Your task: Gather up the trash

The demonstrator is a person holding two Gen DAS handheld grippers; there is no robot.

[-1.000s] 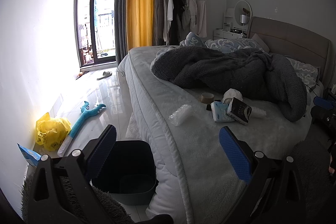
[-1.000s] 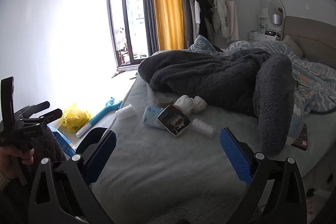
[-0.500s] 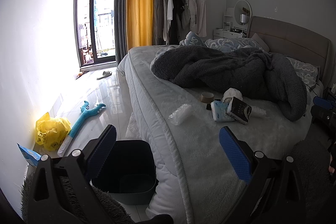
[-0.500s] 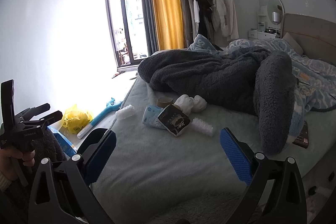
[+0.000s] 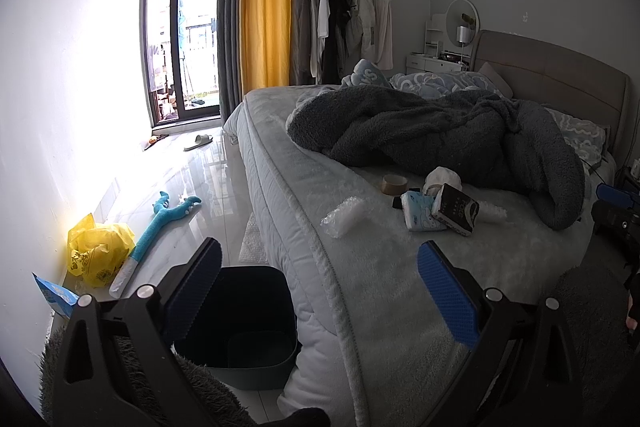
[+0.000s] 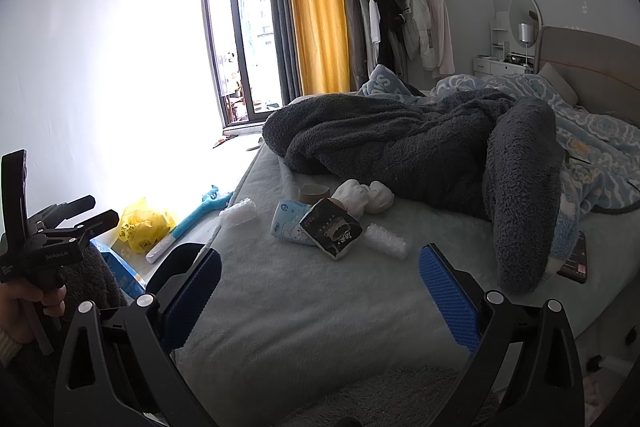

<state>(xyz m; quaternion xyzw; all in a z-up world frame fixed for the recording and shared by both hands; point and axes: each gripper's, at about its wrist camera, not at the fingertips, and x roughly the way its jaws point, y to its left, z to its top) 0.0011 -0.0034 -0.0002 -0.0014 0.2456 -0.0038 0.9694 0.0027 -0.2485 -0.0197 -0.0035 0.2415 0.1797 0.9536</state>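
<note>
On the pale grey bed (image 6: 304, 307), ahead of both wide-open, empty grippers: black crumpled paper packet (image 6: 331, 229), long axis slanting left-to-right, nearer the right gripper (image 6: 320, 291) than the left gripper (image 5: 318, 281)

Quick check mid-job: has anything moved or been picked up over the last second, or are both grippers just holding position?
Nothing has been taken hold of or let go. The right gripper drifted very slightly; the left gripper held its place. Both stay open and hold nothing. The black packet, blue tissue pack, tape roll and bin lie as before.
</note>
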